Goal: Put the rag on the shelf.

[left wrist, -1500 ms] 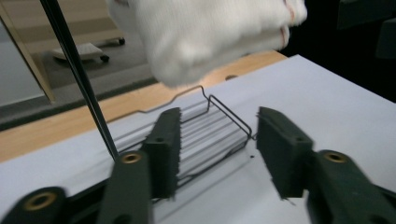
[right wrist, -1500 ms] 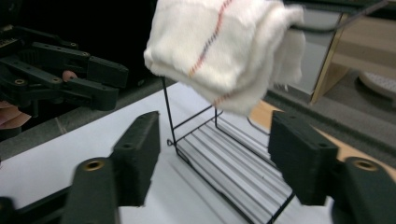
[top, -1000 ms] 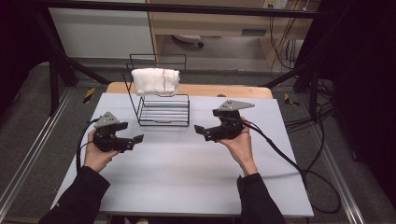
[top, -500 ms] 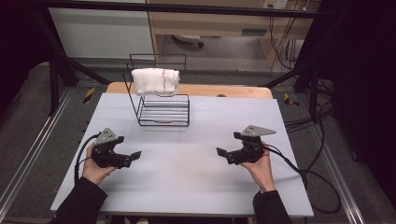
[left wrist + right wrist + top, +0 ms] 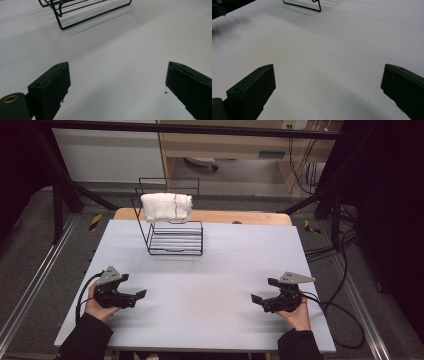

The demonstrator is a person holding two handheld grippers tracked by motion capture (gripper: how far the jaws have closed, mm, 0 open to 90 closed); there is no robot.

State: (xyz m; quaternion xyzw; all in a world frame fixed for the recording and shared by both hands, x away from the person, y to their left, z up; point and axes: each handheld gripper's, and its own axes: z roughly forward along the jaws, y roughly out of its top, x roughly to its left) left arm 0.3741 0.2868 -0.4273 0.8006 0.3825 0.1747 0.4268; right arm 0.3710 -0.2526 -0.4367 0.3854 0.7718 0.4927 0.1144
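Left gripper [image 5: 131, 296] sits low over the table [image 5: 220, 265] near its front left corner, held in the person's left hand [image 5: 95, 307]. Its jaws stand wide apart with nothing between them; they have just been opening over bare table surface. Right gripper [image 5: 265, 296] sits near the front right corner in the right hand [image 5: 297, 316], jaws likewise spread wide and holding nothing. The two grippers are well apart and point toward each other across the front of the table.

A black wire rack [image 5: 172, 237] stands toward the table's rear edge, left of centre. A folded white towel [image 5: 166, 207] with a thin red stripe rests on the rack's upper rail. Both grippers are well clear of the rack.

No brand, label or writing is legible on the grippers, rack or towel.
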